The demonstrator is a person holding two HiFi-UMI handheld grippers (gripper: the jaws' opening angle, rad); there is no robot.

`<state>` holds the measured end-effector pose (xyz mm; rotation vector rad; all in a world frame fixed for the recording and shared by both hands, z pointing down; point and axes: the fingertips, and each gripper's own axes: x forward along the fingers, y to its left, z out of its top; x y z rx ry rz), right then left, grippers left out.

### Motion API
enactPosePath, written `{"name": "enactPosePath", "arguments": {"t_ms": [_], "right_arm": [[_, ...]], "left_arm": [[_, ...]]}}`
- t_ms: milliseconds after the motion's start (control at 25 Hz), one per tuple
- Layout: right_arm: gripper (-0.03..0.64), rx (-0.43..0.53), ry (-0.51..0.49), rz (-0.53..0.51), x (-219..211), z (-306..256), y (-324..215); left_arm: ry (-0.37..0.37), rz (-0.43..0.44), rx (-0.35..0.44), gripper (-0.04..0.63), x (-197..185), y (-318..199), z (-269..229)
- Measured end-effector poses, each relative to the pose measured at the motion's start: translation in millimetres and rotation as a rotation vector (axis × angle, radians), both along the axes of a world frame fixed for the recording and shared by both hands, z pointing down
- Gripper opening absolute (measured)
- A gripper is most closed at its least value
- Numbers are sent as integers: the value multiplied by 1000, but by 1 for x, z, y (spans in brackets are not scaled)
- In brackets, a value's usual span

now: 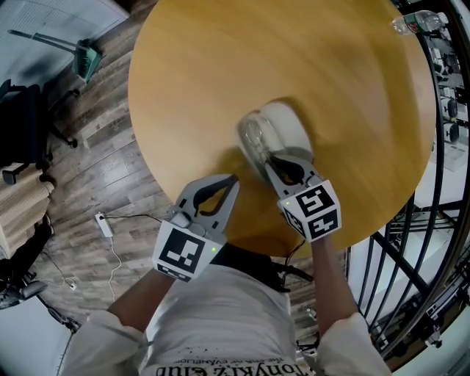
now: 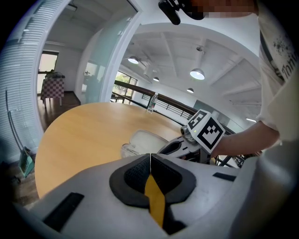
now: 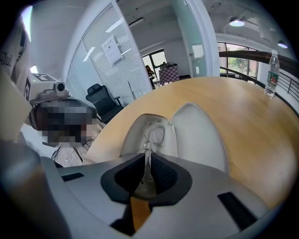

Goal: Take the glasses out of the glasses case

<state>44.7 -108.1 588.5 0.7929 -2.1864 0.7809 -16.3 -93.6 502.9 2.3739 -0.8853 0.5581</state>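
— Wood-plank floor [image 1: 95, 169] is showing around a round, honey-coloured tabletop [image 1: 220, 88], isn't it?

— Yes, and a water bottle [image 1: 418, 22] is standing at the tabletop's rim, at about 1 o'clock in the head view. An office chair [image 1: 22, 125] is sitting on the floor out at 9 o'clock, well apart from everything else.

— Where is the glasses case [image 1: 286, 121] lying?

— It is lying open on the tabletop, toward 4 o'clock from the centre, with both white halves facing up and spread side by side.

— And the glasses [image 3: 154, 133]?

— They are resting in the half at 9 o'clock in the right gripper view. One thin metal-rimmed lens is showing over the white lining.

— What is the right gripper [image 3: 148, 161] doing?

— It is reaching into the case from 6 o'clock. Its dark pads are pressing together on the thin wire of the glasses, which is running up between them.

— And the left gripper [image 2: 150, 161]?

— Its jaws are meeting flat, pad against pad, with nothing between them. In the head view it is hovering over the tabletop's near edge, at about 7 o'clock from the case, just beside the right gripper and not touching the case.
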Motion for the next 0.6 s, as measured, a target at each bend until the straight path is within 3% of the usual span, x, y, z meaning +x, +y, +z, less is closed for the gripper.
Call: {"name": "enactPosePath", "arguments": {"t_ms": [600], "right_arm": [[46,-49,19,-51,-6,9,1]], "left_arm": [[1,-23,-17,26,-5,-3,5]]}}
